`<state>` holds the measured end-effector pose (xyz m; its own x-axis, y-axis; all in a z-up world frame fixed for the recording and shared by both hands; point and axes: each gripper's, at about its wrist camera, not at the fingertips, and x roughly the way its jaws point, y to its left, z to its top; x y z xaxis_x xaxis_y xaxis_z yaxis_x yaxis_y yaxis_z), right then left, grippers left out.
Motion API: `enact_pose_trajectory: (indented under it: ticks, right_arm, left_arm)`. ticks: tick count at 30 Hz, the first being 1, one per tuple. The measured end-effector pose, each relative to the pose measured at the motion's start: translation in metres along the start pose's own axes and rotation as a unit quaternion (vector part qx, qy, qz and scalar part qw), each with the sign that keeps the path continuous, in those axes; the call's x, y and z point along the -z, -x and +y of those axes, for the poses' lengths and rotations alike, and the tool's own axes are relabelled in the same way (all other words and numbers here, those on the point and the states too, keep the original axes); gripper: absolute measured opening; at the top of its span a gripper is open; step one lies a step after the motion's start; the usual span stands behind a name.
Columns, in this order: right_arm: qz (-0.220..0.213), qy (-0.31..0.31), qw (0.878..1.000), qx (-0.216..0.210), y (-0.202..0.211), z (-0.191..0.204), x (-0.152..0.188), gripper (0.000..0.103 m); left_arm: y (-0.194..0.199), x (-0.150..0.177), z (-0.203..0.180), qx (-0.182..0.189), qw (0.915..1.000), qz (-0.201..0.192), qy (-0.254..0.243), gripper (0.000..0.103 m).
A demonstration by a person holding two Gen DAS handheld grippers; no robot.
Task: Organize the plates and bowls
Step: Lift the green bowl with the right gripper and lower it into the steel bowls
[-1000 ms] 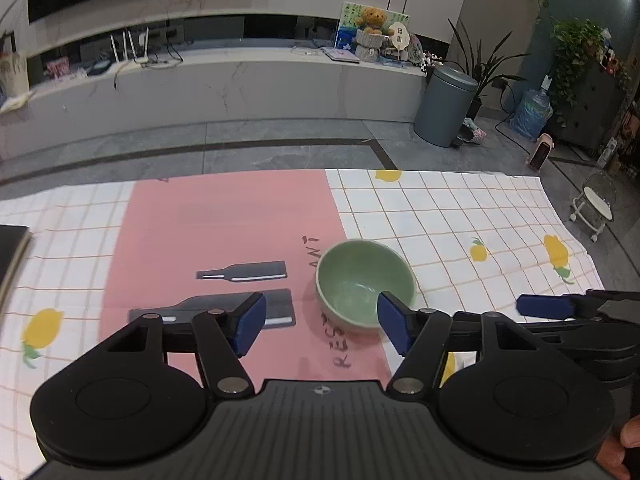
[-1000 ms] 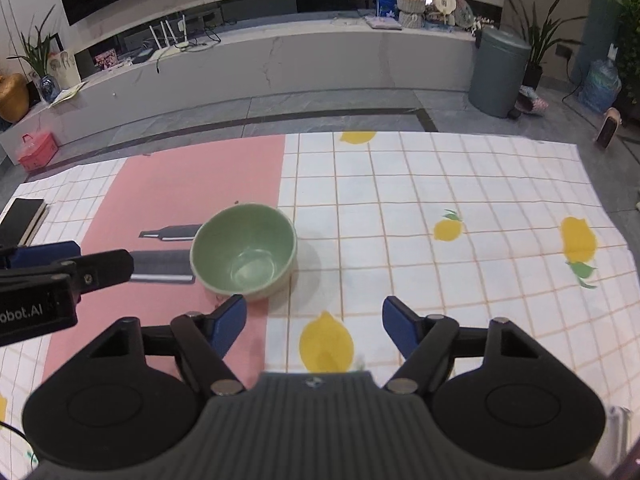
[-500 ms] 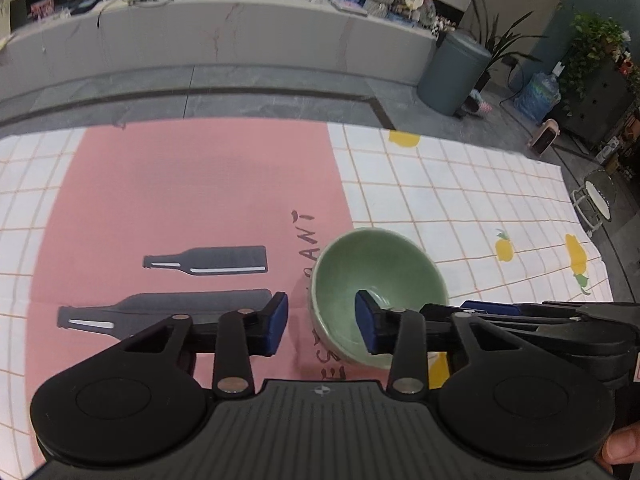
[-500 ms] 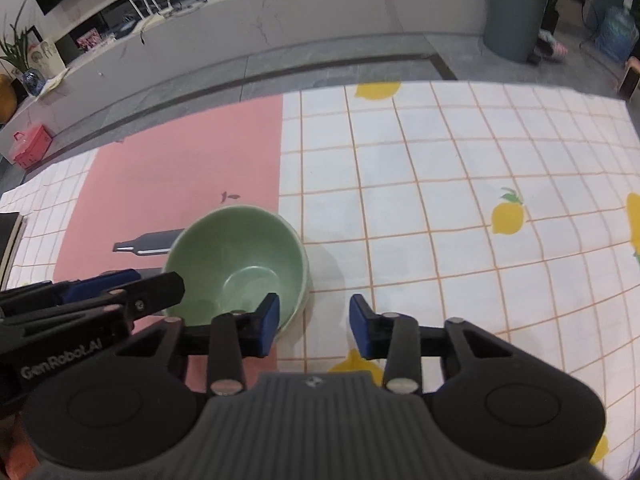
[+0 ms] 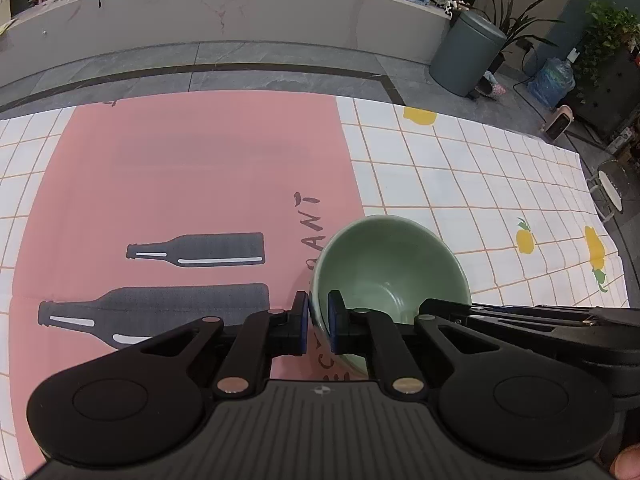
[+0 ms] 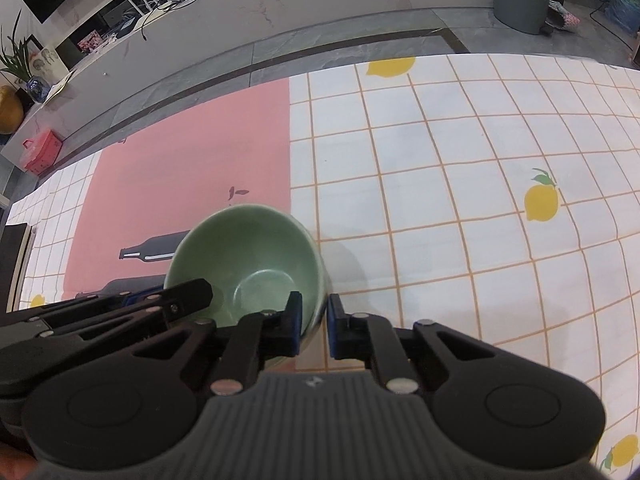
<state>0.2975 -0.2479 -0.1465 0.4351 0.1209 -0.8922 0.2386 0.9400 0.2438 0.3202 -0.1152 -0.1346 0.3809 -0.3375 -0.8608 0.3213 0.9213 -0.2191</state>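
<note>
A pale green bowl (image 5: pixel 390 264) sits on the tablecloth at the seam between the pink panel and the white checked part; it also shows in the right wrist view (image 6: pixel 248 256). My left gripper (image 5: pixel 318 322) is shut on the bowl's near left rim, one pad inside and one outside. My right gripper (image 6: pixel 314 322) is shut on the bowl's near right rim in the same way. The bowl is empty. No plates are in view.
The tablecloth (image 5: pixel 460 184) has lemon prints and a pink panel with dark bottle shapes (image 5: pixel 196 250). A dark book-like object (image 6: pixel 14 256) lies at the far left edge. Beyond the table are a grey floor, a long low counter and a grey bin (image 5: pixel 464 56).
Both grippers moved down and forward onto the bowl and closed from wide open to clamped on its rim, left on the left side, right on the right side.
</note>
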Motion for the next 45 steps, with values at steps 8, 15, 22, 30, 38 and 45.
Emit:
enact_pose_trajectory:
  ticks: [8, 15, 22, 30, 38, 45]
  right_arm:
    - [0.001, -0.002, 1.000, -0.004, 0.021, 0.000, 0.007, 0.009]
    - [-0.010, 0.006, 1.000, -0.020, 0.071, 0.004, 0.025, 0.009]
    - [-0.017, 0.016, 0.999, -0.043, 0.132, 0.006, 0.059, 0.009]
    - [-0.028, 0.024, 0.998, -0.055, 0.189, -0.002, 0.118, 0.009]
    - [0.007, 0.034, 0.998, -0.053, 0.184, -0.012, 0.167, 0.009]
    - [0.053, 0.034, 0.997, -0.053, 0.153, -0.017, 0.182, 0.009]
  left_arm:
    - [0.020, 0.006, -0.008, -0.001, 1.0000, 0.001, 0.003, 0.009]
    - [0.069, 0.019, -0.022, -0.003, 0.9999, -0.015, 0.008, 0.009]
    - [0.129, 0.042, -0.044, -0.011, 0.9997, -0.023, 0.006, 0.009]
    - [0.178, 0.089, -0.065, 0.005, 0.9992, -0.038, 0.008, 0.009]
    - [0.173, 0.138, -0.068, 0.008, 0.9998, 0.004, 0.016, 0.009]
    - [0.153, 0.152, -0.070, -0.012, 0.9989, 0.045, -0.010, 0.010]
